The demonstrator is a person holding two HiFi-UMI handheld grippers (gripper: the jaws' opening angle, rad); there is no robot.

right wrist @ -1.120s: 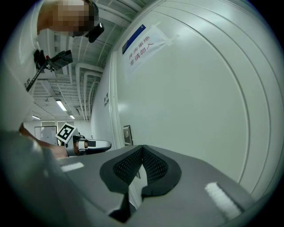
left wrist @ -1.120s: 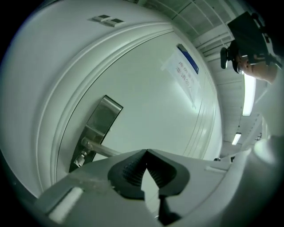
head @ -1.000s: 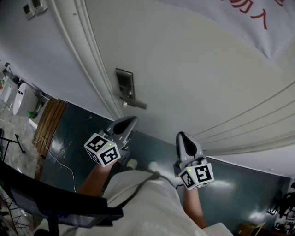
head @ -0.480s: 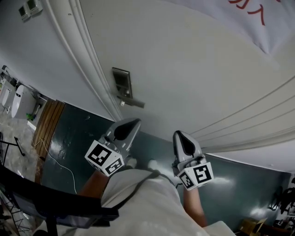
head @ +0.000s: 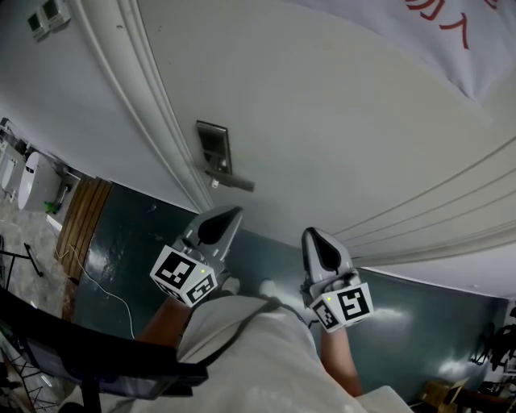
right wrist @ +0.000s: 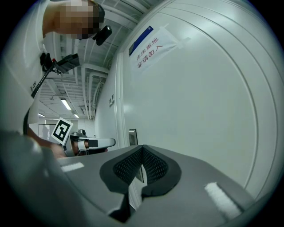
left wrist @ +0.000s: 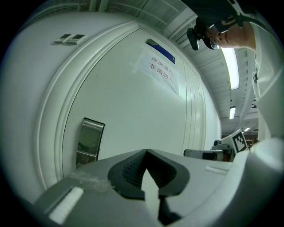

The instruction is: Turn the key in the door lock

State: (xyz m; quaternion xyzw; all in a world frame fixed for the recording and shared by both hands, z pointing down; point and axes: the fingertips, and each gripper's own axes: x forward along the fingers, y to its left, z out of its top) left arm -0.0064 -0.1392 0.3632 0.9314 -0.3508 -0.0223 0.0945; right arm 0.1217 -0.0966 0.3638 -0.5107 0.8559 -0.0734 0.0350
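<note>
A steel lock plate (head: 214, 148) with a lever handle (head: 231, 180) sits on the white door (head: 339, 121). A small pale thing hangs under the handle's base; it is too small to tell if it is a key. My left gripper (head: 229, 214) is shut and empty, level, a short way below the handle and apart from it. My right gripper (head: 315, 236) is also shut and empty, further right, facing bare door. The plate (left wrist: 88, 142) shows ahead and left of the left jaws. It appears small and distant as a plate (right wrist: 132, 136) in the right gripper view.
A paper sign with red characters (head: 439, 24) hangs on the door at upper right. Door frame mouldings (head: 153, 121) run left of the lock, with wall switches (head: 44, 18) beyond. Below lie dark green floor (head: 121, 242), a wooden panel (head: 85, 214) and a white cable (head: 105, 286).
The left gripper has rolled a little about its own line, its marker cube turning. Both grippers stay in about the same place, still shut.
</note>
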